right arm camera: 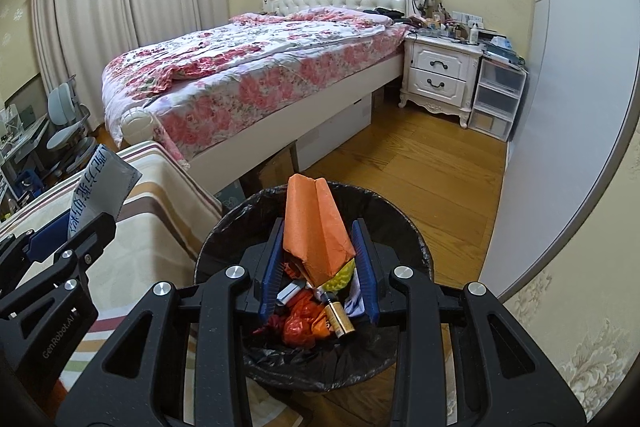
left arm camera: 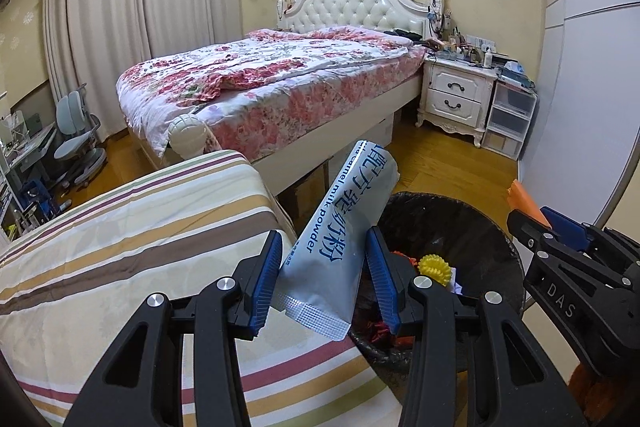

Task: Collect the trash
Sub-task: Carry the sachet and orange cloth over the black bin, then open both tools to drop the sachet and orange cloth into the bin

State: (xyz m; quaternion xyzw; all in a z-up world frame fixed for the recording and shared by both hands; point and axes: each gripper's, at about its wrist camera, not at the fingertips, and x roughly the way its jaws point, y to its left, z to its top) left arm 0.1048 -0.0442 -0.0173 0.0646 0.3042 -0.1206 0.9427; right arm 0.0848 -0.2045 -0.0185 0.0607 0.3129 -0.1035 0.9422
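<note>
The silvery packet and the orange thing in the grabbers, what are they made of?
The milk powder packet looks like thin foil or shiny plastic film: it is smooth and glossy, with a ridged, heat-sealed end. The orange piece looks like folded paper or thin card: matte, with sharp creases and slightly crumpled edges, though foam cannot be ruled out. The bin liner looks like thin black plastic, wrinkly and shiny.

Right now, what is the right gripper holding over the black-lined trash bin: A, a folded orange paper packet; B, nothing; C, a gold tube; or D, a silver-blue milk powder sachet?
A: in the right wrist view the right gripper has its blue pads closed on the folded orange paper packet above the black-lined trash bin; the silver-blue milk powder sachet sits in the left gripper.
</note>
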